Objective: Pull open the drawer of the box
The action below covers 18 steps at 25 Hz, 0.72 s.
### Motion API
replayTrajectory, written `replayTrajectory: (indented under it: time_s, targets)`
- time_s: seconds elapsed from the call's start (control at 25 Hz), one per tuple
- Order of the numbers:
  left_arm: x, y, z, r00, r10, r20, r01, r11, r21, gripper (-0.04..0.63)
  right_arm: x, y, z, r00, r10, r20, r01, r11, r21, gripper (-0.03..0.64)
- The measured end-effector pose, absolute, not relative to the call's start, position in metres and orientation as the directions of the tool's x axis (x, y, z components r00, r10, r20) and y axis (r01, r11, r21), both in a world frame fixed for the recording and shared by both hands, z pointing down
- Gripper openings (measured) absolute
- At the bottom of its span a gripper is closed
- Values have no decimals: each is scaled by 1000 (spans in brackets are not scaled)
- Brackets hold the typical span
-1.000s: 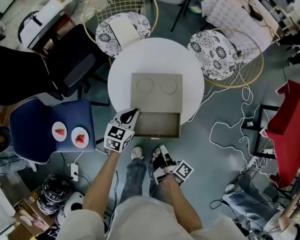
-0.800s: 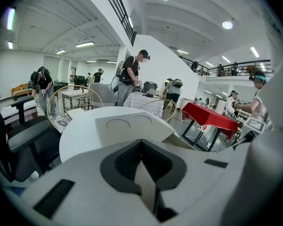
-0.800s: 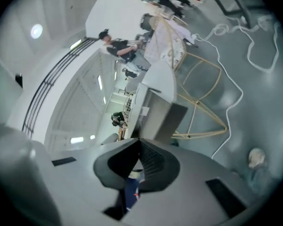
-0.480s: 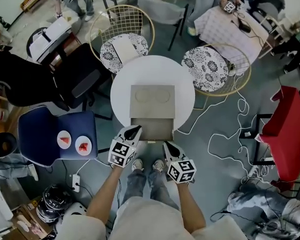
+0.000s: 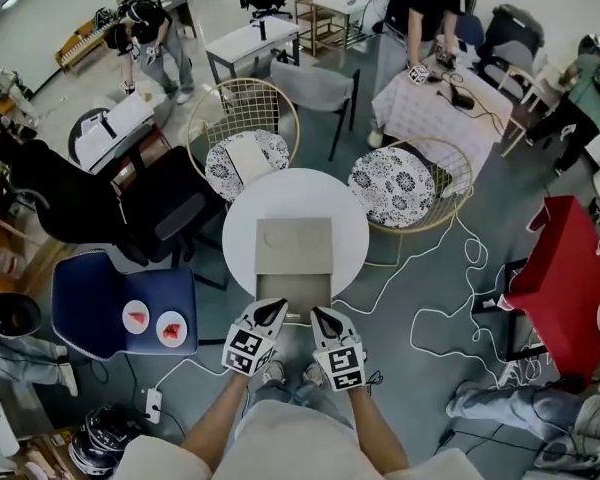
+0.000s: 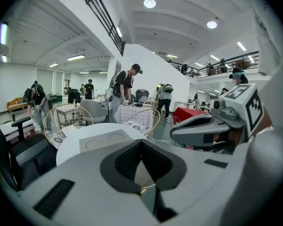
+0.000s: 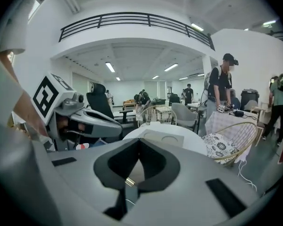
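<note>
The left gripper hangs with its jaws clenched together and nothing between them. Its own view shows the two pads meeting at the tips, with only a sliver of tan surface and a small brass glint visible through the gap lower down. That glint may be the drawer's pull, though it is too small to be sure. Just ahead of these jaws, and a little to their right, sits the box on the round white bench. Its drawer stands drawn out from the box toward the person, its pale inside exposed and its front reaching out past the bench's near edge. The drawer front lies close before both pairs of jaws and between them, but neither pair touches it as far as the head view shows. The right gripper is held level with the left one and near it, just right of the drawer front. Its jaws are likewise closed tight and empty. Judged from this, the pull looks done: the drawer is open and both tools are off it. At most a further tug might remain if the drawer has more travel, which the pictures cannot settle.
</note>
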State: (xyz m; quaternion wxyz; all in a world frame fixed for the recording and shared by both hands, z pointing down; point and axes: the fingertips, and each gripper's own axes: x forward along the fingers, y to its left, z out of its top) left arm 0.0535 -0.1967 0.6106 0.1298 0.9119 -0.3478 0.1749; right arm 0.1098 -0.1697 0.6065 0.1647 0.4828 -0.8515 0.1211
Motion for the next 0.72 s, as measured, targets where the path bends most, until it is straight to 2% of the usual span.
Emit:
replayTrajectory:
  time_s: [0.36,0.72]
  targets:
    - [62,-170,572,708,-620,338,-684,-722,107,11,105,-148,567,-516,-800,307,-849,525,-57,15]
    - [62,-111,567,738,-603,304,-659,-741,129,11,85,-73,557,-534,-792,297,-834,551,-29,15]
